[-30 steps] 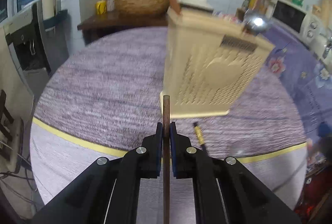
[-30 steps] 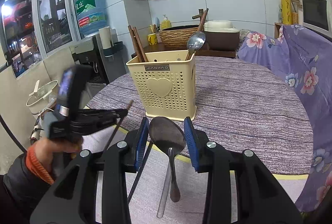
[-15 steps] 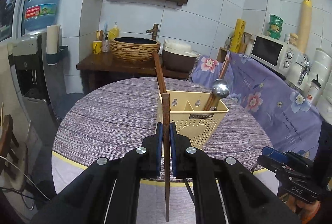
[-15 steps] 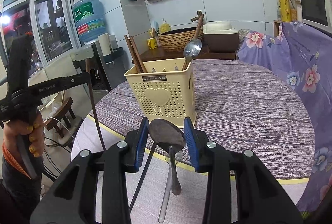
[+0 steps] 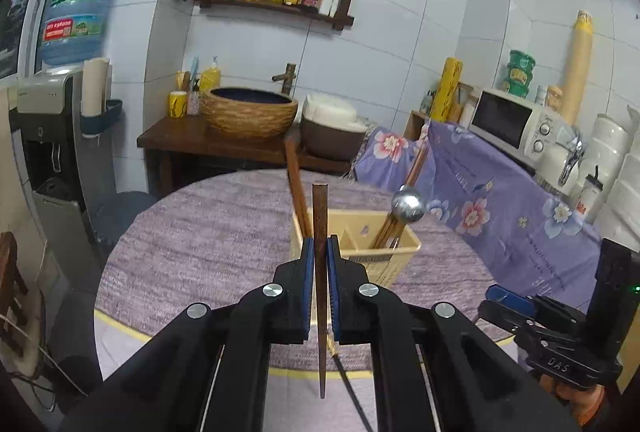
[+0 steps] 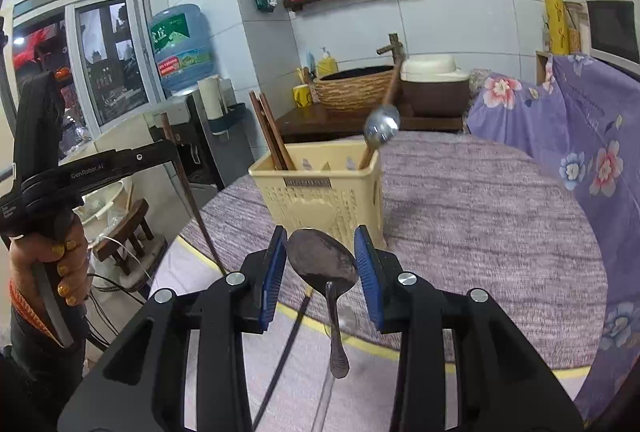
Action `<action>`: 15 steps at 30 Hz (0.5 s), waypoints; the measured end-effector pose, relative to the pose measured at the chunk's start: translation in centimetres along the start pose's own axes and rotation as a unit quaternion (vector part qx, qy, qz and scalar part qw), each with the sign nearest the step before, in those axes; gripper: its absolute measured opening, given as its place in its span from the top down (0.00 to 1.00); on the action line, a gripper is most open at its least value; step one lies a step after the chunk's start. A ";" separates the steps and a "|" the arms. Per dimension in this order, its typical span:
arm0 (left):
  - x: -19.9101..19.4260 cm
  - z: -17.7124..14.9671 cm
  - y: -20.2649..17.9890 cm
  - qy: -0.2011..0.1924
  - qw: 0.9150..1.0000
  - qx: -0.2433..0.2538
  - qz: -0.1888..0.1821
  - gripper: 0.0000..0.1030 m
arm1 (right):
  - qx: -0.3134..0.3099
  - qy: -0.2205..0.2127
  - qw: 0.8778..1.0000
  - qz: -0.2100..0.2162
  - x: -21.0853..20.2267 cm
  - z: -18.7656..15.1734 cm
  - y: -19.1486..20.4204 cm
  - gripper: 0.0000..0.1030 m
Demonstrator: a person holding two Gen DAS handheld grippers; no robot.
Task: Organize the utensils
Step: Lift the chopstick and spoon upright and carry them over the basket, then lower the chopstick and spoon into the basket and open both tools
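Observation:
My left gripper (image 5: 319, 286) is shut on a brown chopstick (image 5: 319, 216), held upright above the table in front of the yellow utensil basket (image 5: 394, 258). The basket holds brown chopsticks (image 5: 297, 187) on its left side and a metal spoon (image 5: 407, 207) on its right. My right gripper (image 6: 322, 276) is shut on a metal spoon (image 6: 322, 264), bowl up and handle hanging down, just in front of the basket (image 6: 320, 199). A dark chopstick (image 6: 280, 348) lies on the table beneath it. The left gripper with its chopstick (image 6: 188, 191) shows at the left of the right wrist view.
The round table (image 5: 208, 232) has a purple cloth and a yellow edge band (image 6: 392, 344). A wooden sideboard with a woven basin (image 5: 250, 113) stands behind. A purple flowered cover (image 5: 500, 191) and a microwave (image 5: 516, 121) are to the right. A water dispenser (image 5: 60, 119) is at left.
My left gripper has risen and levelled with its chopstick, so the basket now sits lower and farther away. My right gripper has lifted the spoon slightly and come closer to the basket.

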State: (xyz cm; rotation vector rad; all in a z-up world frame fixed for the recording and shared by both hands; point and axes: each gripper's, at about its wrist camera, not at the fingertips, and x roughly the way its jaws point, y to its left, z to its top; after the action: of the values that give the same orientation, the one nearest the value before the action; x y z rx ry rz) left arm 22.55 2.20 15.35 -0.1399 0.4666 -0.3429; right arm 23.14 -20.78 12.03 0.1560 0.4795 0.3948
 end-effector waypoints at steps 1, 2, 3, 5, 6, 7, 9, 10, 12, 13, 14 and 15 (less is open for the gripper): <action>-0.3 0.9 -0.3 -0.007 1.000 0.004 -0.005 0.92 | -0.005 -0.007 1.000 0.005 0.0 1.1 0.2 0.65; -0.5 1.7 -0.5 -0.014 1.000 0.006 -0.008 0.92 | -0.011 -0.014 1.000 0.008 0.0 2.1 0.5 0.65; -0.8 2.7 -0.8 -0.022 1.000 0.008 -0.013 0.92 | -0.017 -0.022 1.000 0.011 0.1 3.5 0.7 0.65; -1.1 5.2 -1.4 -0.036 0.999 0.010 -0.024 0.92 | -0.022 -0.050 0.998 0.009 0.2 6.7 1.1 0.65; -1.2 6.8 -1.8 -0.046 0.999 0.009 -0.025 0.92 | -0.023 -0.058 0.998 0.012 0.4 8.2 1.2 0.65; -1.1 7.9 -2.0 -0.055 0.998 0.012 -0.022 0.92 | -0.023 -0.063 0.998 0.014 0.7 9.5 1.3 0.65; -0.6 10.1 -2.6 -0.073 0.997 0.015 -0.009 0.92 | -0.027 -0.080 0.996 0.001 1.5 12.0 1.5 0.65; -0.3 10.7 -2.7 -0.078 0.997 0.014 -0.006 0.92 | -0.029 -0.085 0.996 -0.005 2.0 12.8 1.6 0.65; 0.8 11.9 -3.0 -0.087 0.996 0.015 0.009 0.93 | -0.026 -0.091 0.995 -0.011 3.3 13.9 1.4 0.65; 1.2 12.1 -2.9 -0.091 0.996 0.017 0.019 0.92 | -0.023 -0.091 0.996 -0.013 3.9 14.1 1.3 0.65; 1.9 12.0 -2.9 -0.092 0.995 0.015 0.024 0.92 | -0.021 -0.090 0.996 -0.014 4.5 14.1 1.2 0.65; 2.8 11.8 -2.7 -0.088 0.996 0.010 0.026 0.92 | -0.020 -0.090 0.996 -0.018 5.3 13.9 1.0 0.65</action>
State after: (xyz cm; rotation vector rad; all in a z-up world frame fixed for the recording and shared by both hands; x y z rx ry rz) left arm 29.62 -0.65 25.20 -0.1374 0.2924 -0.2809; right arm 33.71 -18.52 22.21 0.1427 0.2957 0.3514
